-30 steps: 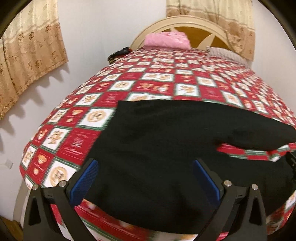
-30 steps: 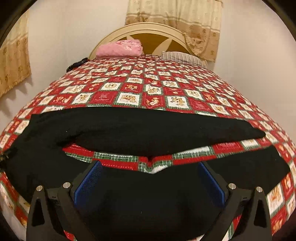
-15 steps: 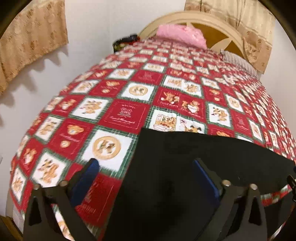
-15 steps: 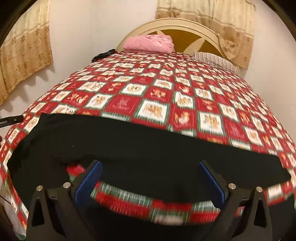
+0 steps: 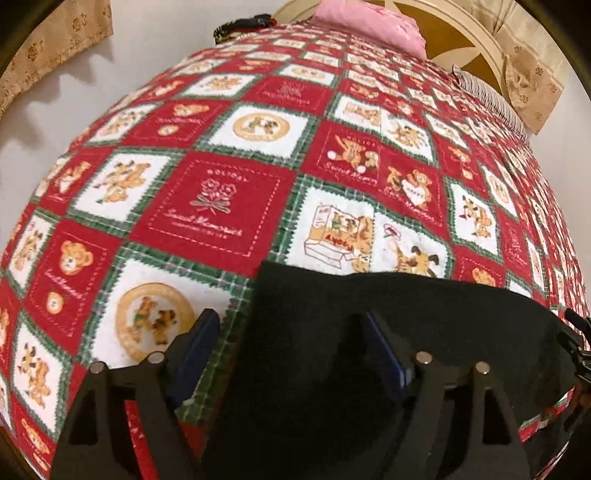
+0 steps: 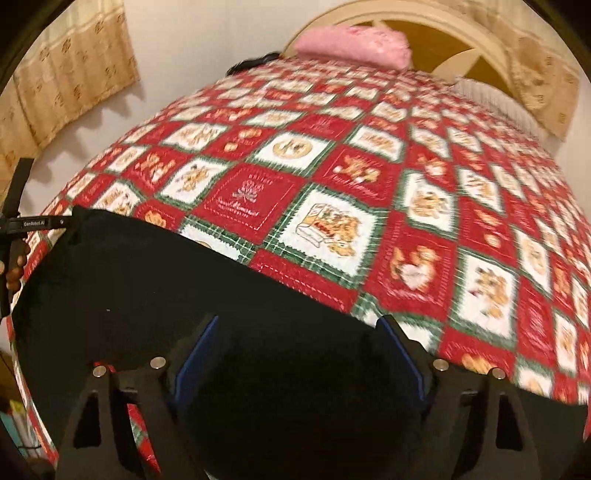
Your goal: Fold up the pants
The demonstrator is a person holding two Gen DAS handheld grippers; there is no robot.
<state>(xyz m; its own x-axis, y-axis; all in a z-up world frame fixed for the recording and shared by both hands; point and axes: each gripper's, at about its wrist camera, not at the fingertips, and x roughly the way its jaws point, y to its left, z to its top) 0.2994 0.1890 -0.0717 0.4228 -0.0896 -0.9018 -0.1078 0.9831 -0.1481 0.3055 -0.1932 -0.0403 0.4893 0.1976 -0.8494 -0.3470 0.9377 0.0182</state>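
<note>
Black pants lie flat on the quilt at the near end of the bed, well apart from the pink pillow at the headboard. Left gripper angled down over the pants' far-left corner — jaws closing, still wide; its left finger sits over bare quilt just beside the pants' left edge, its right finger over the black cloth, so that edge runs between them, pads not pressing on it. Right gripper angled down over the pants' far edge, further right along it — jaws closing too, still wide; left finger over black cloth, right finger at the line where the pants meet the quilt, cloth between but no pinch seen. In the right view, at the pants' left corner, the other gripper's black body and the person's hand show at the frame edge. Striped pillow just beside the pink one, at the headboard. Curtain on the wall left of the bed. Right view blurred.
</note>
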